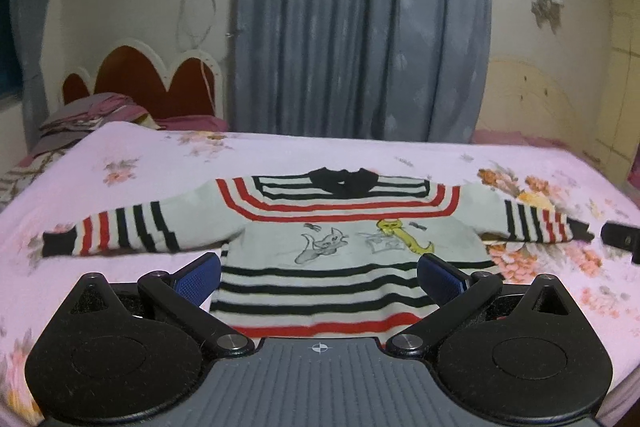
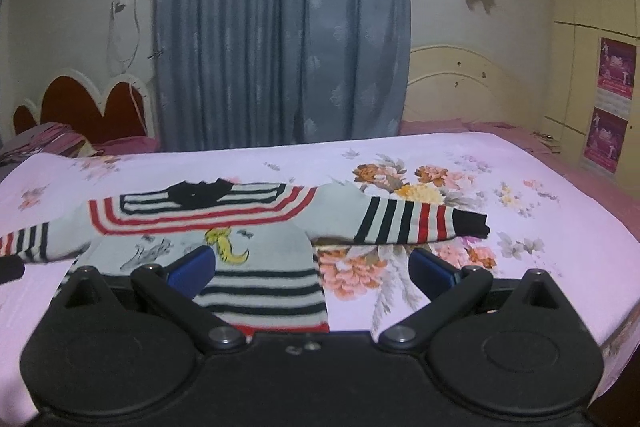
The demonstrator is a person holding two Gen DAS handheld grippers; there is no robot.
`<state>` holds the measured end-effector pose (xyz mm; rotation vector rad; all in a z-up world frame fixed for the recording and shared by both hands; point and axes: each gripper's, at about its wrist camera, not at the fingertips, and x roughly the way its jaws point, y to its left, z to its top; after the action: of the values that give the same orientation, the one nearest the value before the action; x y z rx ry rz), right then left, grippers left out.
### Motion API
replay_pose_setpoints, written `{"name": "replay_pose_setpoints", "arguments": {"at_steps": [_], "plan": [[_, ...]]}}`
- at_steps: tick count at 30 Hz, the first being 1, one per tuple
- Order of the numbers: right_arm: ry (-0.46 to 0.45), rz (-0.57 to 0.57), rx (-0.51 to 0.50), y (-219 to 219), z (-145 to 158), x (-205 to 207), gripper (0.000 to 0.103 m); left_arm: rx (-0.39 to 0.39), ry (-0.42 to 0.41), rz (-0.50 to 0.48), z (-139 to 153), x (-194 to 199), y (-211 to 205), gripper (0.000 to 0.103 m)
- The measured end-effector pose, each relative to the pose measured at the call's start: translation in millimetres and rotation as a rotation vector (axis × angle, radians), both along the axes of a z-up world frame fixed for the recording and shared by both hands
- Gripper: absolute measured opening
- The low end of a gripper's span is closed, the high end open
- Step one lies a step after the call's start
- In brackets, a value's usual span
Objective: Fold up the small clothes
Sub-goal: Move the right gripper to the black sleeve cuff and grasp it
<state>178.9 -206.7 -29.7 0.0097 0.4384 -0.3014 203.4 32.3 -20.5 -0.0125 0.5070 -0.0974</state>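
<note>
left gripper point(image 1: 320, 277): jaws wide apart, empty, over sweater hem. right gripper point(image 2: 312, 273): jaws wide apart, empty, at hem's right edge. sweater point(image 1: 340, 227): striped, flat on sheet point(image 1: 140, 155), sleeves spread, collar toward curtain point(image 1: 360, 27).

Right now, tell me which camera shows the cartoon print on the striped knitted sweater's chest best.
The left wrist view: the grey cat and yellow bird print on the striped knitted sweater sits whole and centred. The right wrist view shows it at an angle, partly hidden behind a blue finger pad.
</note>
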Motion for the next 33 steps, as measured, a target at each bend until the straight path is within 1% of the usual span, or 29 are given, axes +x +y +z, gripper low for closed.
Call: {"name": "replay_pose_setpoints", "arguments": {"at_steps": [5, 7, 10, 16, 20, 23, 25, 28, 33], "plan": [[0.019, -0.027, -0.019, -2.0, -1.9, 23.0, 0.102, -0.073, 0.022, 0.003, -5.9, 31.6, 4.4, 0.103], [0.026, -0.04, -0.014, -7.4, -4.4, 31.8, 0.102, -0.074, 0.027, -0.021, -11.8, 45.2, -1.3, 0.103], [0.029, -0.066, -0.013, -22.0, -10.1, 46.4, 0.102, -0.067, 0.024, -0.028, -20.3, 63.9, -12.4, 0.103], [0.005, -0.128, 0.055, -79.8, -26.9, 84.7, 0.102, -0.058, 0.041, -0.025, -42.6, 113.2, -45.4, 0.103], [0.007, -0.183, 0.081, -128.3, -41.2, 118.6, 0.102, -0.036, 0.068, -0.04, -58.6, 156.5, -82.4, 0.103], [0.016, -0.232, 0.136, -171.6, -57.0, 142.1, 0.096, -0.016, 0.09, -0.051, -68.1, 188.4, -114.8, 0.103], [0.036, -0.266, 0.18, -202.1, -68.3, 156.8, 0.085, -0.004, 0.11, -0.06, -75.0, 206.1, -136.3, 0.103], [0.052, -0.322, 0.267, -247.7, -88.6, 175.5, 0.076, 0.032, 0.149, -0.08, -88.2, 229.7, -166.3, 0.103], [0.079, -0.417, 0.414, -311.5, -127.4, 199.1, 0.069, 0.08, 0.211, -0.098, -108.6, 259.7, -203.6, 0.103]]}}
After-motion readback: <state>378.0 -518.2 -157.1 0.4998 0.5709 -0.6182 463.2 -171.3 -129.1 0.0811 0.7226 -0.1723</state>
